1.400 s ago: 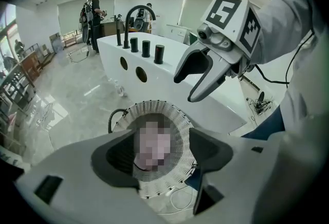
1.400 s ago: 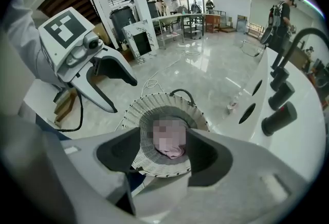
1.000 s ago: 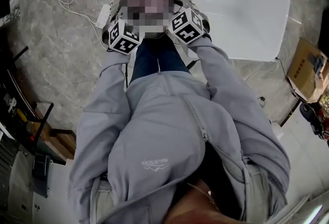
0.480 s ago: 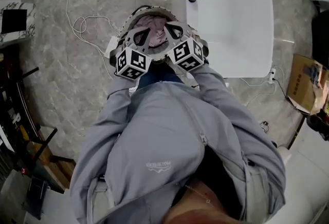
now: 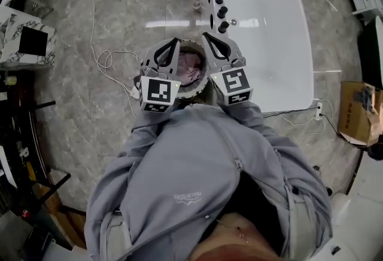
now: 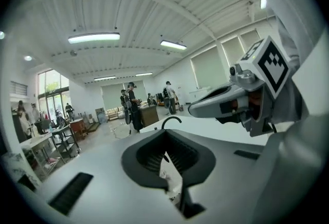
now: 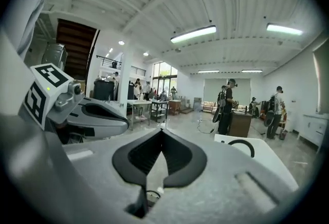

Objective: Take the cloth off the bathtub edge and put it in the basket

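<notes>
Marble floor (image 5: pixel 84 110); cloth (image 5: pixel 190 67) in basket (image 5: pixel 190 90) between left claw (image 5: pixel 176 42), right claw (image 5: pixel 206 36).

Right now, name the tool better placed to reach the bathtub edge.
Right, probably: the right tool hangs next to the bathtub, while the left tool is across the basket holding the pink cloth.

A crumpled pink cloth (image 5: pixel 190 67) lay inside the round pale basket (image 5: pixel 190 45) at upper centre, just left of the white bathtub (image 5: pixel 281 44)
</notes>
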